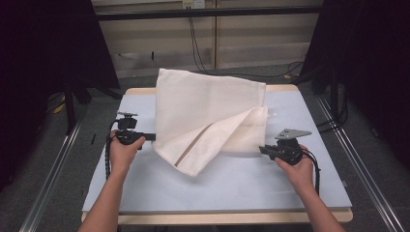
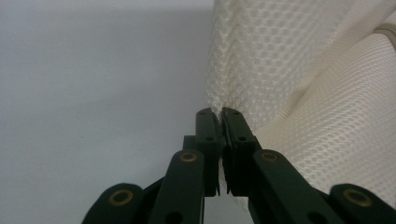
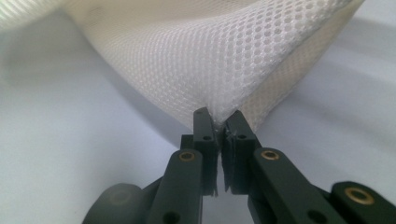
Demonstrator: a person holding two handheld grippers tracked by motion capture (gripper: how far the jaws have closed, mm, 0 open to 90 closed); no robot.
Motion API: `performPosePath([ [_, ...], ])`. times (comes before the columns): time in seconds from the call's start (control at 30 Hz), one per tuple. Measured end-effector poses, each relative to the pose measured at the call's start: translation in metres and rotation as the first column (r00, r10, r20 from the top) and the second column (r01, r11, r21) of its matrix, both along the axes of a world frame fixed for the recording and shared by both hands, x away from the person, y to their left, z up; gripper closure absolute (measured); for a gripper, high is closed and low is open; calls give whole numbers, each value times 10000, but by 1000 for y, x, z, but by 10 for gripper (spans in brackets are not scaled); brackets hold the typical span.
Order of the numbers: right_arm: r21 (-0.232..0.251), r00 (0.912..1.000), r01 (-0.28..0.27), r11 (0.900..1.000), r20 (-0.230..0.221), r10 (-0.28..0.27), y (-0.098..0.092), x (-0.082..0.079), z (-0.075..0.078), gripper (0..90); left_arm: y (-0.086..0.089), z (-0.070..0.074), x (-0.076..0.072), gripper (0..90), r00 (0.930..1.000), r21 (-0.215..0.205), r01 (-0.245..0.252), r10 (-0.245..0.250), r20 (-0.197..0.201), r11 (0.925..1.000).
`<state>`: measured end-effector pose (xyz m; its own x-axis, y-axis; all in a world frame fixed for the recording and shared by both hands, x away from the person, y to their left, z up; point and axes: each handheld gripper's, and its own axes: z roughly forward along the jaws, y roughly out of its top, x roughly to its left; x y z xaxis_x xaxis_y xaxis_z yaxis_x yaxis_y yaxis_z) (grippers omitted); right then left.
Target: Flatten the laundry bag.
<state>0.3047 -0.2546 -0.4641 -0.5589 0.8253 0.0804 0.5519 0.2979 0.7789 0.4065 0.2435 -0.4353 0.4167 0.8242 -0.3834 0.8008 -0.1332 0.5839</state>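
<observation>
Pale blue table (image 1: 241, 183); black cables (image 1: 194, 43) against back wall.

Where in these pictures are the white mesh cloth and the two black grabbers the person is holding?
mesh cloth (image 1: 203, 104), high view, on its flat upper panel.
left gripper (image 2: 219, 114), left gripper view, between its tips pinching the cloth's edge.
right gripper (image 3: 218, 116), right gripper view, between its tips pinching a cloth corner.

Both forearms reach forward from below, the left gripper (image 1: 151, 137) and the right gripper (image 1: 261, 149) pointing inward toward each other, jaws clamped together.
</observation>
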Motion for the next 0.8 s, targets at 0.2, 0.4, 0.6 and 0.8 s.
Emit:
performPosePath([
  [0.2,-91,9999,91,9999,-42,-92,-2,0,-2,848,5,-12,3,862,9994,219,52,-44,-346,9997],
  [0.4,-172,9999,139,9998,-30,-140,-1,1,-4,843,1,-13,1,769,9994,634,248,-232,-270,9977],
  [0.6,-261,9998,179,9995,-59,-181,1,2,-6,836,-12,-5,1,526,9994,977,289,-308,180,9948],
  [0.8,-335,9998,179,9993,-25,-180,2,1,-7,835,-21,4,-1,396,9948,894,479,-556,852,9948],
])
